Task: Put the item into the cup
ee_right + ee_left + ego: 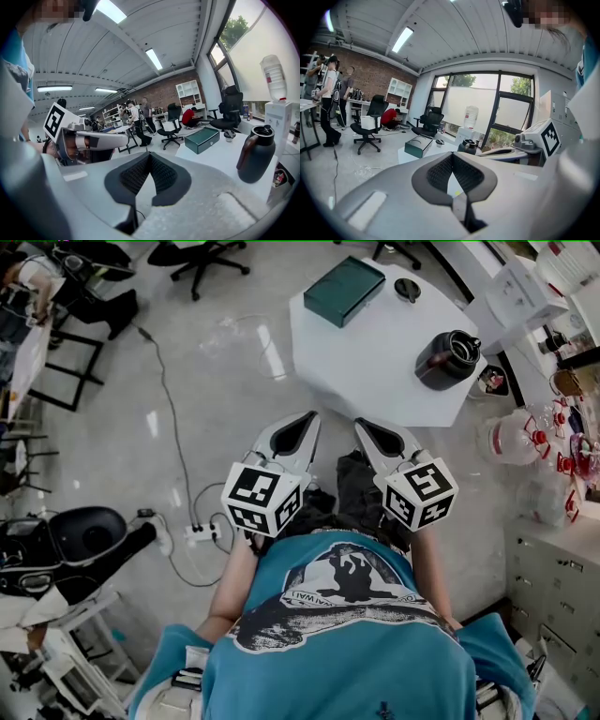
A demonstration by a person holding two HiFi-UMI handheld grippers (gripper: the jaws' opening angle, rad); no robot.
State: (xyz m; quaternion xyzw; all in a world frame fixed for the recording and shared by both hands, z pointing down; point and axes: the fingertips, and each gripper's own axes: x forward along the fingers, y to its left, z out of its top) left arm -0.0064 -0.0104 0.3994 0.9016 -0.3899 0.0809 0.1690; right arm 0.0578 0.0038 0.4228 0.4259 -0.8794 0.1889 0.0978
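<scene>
Both grippers hang short of the white table (375,352), at its near edge. The left gripper (310,416) has its claw pressed together on nothing, and so does the right gripper (360,424). On the table, the dark jug (448,359) stands upright by the right edge, mouth up. A small round dark thing (407,289) lies at the far edge, beside a green box (344,290) whose long axis runs diagonally.

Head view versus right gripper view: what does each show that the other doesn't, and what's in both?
Only the head view: the floor power strip and the marker cube on the right gripper. Only the right gripper view: the water bottle, the ceiling lights and that gripper's jaws closed on nothing. Both: the white table, green box, dark jug and left gripper.
</scene>
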